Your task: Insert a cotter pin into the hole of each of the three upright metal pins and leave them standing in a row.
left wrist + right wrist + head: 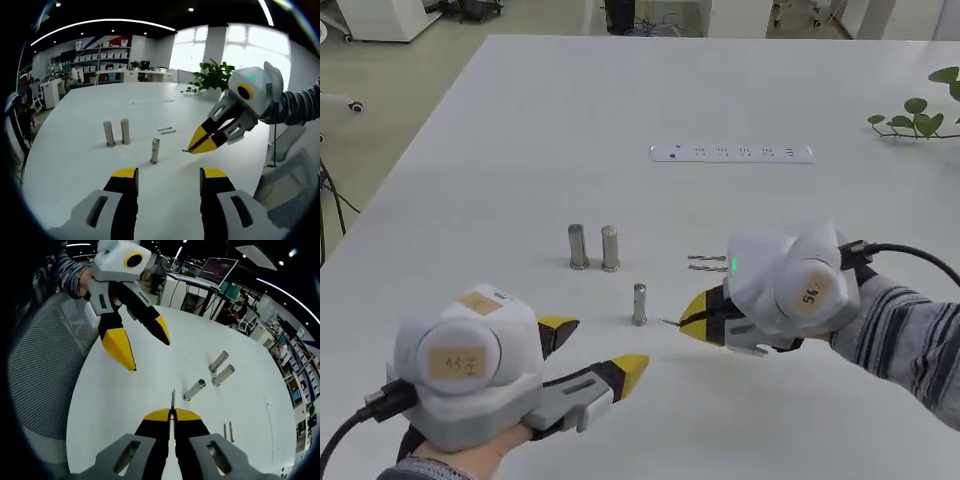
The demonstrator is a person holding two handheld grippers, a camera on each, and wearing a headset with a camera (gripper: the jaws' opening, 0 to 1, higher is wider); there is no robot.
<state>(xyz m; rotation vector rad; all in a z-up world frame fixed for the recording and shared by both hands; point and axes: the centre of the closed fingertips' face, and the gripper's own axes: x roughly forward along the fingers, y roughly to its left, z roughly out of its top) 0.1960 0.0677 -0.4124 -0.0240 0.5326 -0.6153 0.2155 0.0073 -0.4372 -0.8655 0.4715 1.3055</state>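
The right claw (686, 325) pinches a cotter pin (668, 322) beside a metal pin (639, 303); the left claw (605, 343) gapes.

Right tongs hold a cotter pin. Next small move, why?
Probably ease the right tongs toward the nearest metal pin, lining the cotter pin with its hole: the tip points at it, apart by a small gap, and the left tongs hang open.

A white power strip (732, 153) is laid flat on the pale worktop (520, 150) toward twelve o'clock. Leafy plant sprigs (920, 115) are seen at two o'clock.
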